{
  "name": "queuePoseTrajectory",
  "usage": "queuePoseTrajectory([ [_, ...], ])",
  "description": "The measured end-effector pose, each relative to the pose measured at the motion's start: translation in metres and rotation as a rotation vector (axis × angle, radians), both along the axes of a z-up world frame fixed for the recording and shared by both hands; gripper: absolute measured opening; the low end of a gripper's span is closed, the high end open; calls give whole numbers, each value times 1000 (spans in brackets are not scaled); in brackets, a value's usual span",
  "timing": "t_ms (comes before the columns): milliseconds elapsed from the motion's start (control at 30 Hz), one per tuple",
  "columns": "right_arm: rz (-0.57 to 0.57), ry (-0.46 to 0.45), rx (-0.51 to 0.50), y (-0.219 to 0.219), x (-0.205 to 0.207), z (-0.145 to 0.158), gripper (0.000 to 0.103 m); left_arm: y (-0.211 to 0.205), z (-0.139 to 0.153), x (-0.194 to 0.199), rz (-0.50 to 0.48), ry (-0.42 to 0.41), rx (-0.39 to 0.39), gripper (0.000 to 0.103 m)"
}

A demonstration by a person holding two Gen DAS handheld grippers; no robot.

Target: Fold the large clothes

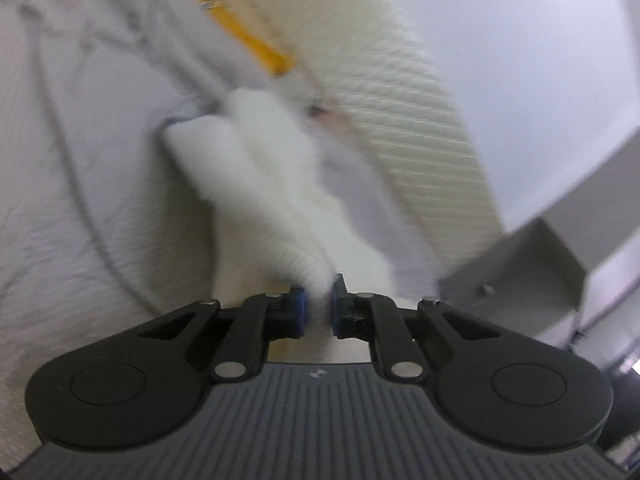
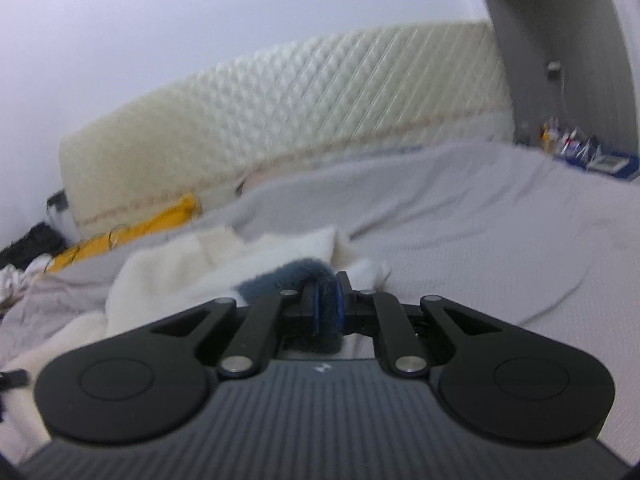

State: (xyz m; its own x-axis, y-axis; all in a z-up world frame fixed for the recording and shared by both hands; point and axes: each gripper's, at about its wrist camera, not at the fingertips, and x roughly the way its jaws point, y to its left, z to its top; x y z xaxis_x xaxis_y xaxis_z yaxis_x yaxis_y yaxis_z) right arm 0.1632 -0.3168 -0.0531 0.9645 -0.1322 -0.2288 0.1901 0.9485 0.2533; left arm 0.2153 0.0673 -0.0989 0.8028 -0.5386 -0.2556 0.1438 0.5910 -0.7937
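White, fluffy knit makes up most of the garment (image 1: 272, 184), a thick fleecy piece with a dark blue, terry-like section (image 2: 288, 280) at one edge. It lies bunched on the bed, on a pale grey sheet (image 2: 460, 208), and is drawn up in a soft ridge toward each camera.

The left gripper (image 1: 319, 304) is pinched tight on a gathered fold of the white part: the blue pads (image 1: 299, 308) press on the fabric from both sides, and the fold fans out ahead in two plump rolls. A sliver of blue trim shows at the far end of that ridge. The right gripper (image 2: 326, 300) is clamped fully on the dark blue section, which bulges out above and below the narrow slot between its blue-lined fingers. Beyond it the white fabric spreads in loose, blurred folds to the left.

The sheet is a fine-textured weave, creased in long shallow wrinkles. Behind the bed stands a cream headboard (image 2: 320, 100), quilted in a raised diamond pattern in the right wrist view and reading as fine ribbing in the left. A yellow item (image 2: 132, 228) lies along its foot, at the edge of the sheet; what it is cannot be told. At the far right corner of the bed sits a small blue box (image 2: 600, 160) with packets or cards standing in it, too blurred to identify. A grey cabinet (image 1: 532, 264) with a small knob stands beside the headboard, against a plain pale wall (image 1: 520, 60).
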Motion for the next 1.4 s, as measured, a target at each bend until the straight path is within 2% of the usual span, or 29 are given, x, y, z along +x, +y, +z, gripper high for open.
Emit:
queuePoseTrajectory([
  [133, -101, -88, 21, -23, -20, 22, 9, -15, 10, -16, -132, -45, -18, 13],
  [200, -133, -75, 26, -37, -21, 28, 9, -31, 12, -19, -202, -53, -23, 13],
  [267, -162, -40, 21, -48, -17, 27, 9, -51, 12, -21, -268, -44, 11, 13],
  [367, -219, 67, -39, -64, 0, 20, 9, -74, -3, -19, -330, -2, 48, 13],
  [533, -269, 215, -37, -82, 30, -17, 9, -99, -28, -3, -365, 96, 127, 13],
  [633, -277, 288, -46, -81, 39, -35, 11, -101, -36, 7, -374, 121, 126, 14],
  [733, -283, 302, -14, -78, 38, -39, 12, -99, -38, 18, -368, 152, 114, 21],
  [867, -273, 293, 49, -76, 25, -33, 13, -97, -42, 23, -353, 179, 107, 51],
  [900, -271, 292, 57, -74, 21, -33, 17, -94, -43, 23, -346, 181, 115, 55],
  [1033, -272, 280, 136, -68, -2, -31, 42, -95, -43, 28, -316, 197, 155, 56],
  [1067, -269, 280, 162, -67, -9, -31, 45, -94, -42, 27, -306, 199, 153, 56],
  [1133, -274, 283, 212, -63, -20, -32, 63, -89, -41, 24, -281, 205, 146, 57],
  [1200, -260, 282, 256, -58, -30, -33, 70, -85, -39, 19, -257, 205, 147, 58],
  [1300, -233, 276, 302, -54, -44, -32, 72, -76, -35, 11, -209, 208, 148, 59],
  [1333, -228, 273, 333, -53, -50, -32, 79, -71, -34, 9, -195, 212, 142, 59],
  [1400, -210, 258, 407, -52, -61, -34, 83, -61, -33, 6, -146, 219, 141, 65],
])
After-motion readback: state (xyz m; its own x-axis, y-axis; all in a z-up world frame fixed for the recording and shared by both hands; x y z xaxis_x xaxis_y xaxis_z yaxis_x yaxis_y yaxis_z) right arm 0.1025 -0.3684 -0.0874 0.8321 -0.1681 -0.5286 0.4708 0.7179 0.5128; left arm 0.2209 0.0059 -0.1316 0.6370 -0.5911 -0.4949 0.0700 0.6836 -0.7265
